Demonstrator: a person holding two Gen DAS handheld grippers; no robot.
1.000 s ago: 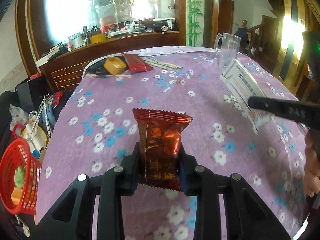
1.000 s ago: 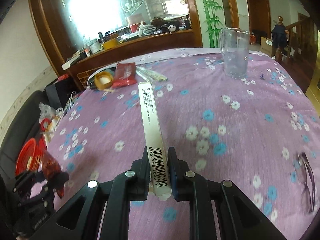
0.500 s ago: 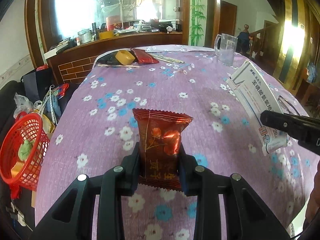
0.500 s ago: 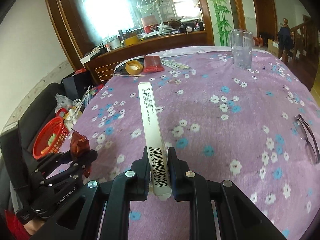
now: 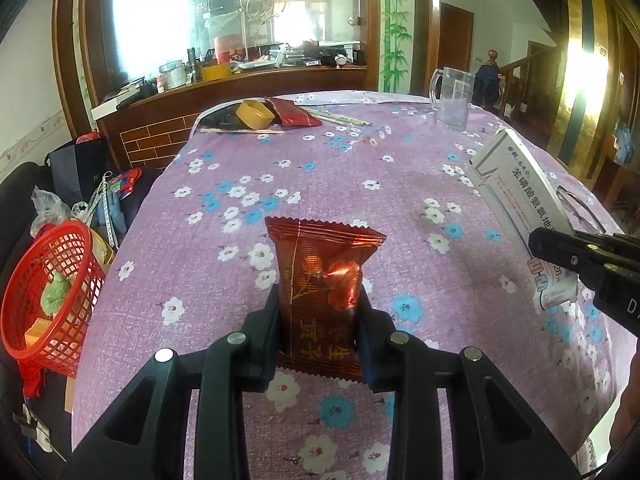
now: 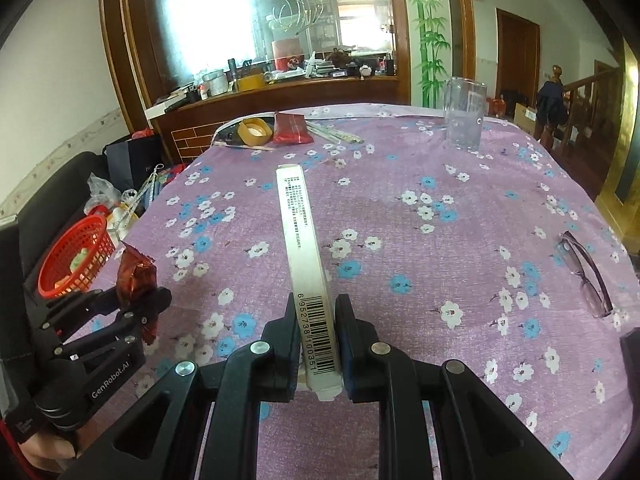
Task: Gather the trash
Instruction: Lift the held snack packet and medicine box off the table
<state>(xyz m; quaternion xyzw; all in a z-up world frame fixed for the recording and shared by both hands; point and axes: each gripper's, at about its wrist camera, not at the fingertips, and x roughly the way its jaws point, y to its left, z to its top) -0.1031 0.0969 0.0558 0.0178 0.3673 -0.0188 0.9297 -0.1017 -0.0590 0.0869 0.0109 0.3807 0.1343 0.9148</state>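
Right wrist view only: eyeglasses (image 6: 586,272) lying on the table (image 6: 400,208) at its right side. Left wrist view shows the printed broad face of the white box (image 5: 520,204); right wrist view shows only its narrow barcode edge.

Left gripper (image 5: 320,320): jaws clamped on red snack packet (image 5: 320,280), upright, long axis pointing up and away, above the table. Right gripper (image 6: 318,336): jaws clamped on the white box (image 6: 306,264), long axis running forward along the fingers.

Red basket (image 5: 76,236) off the table's left edge holds something green and some yellowish pieces. Clear mug (image 6: 464,120) stands at the far edge.
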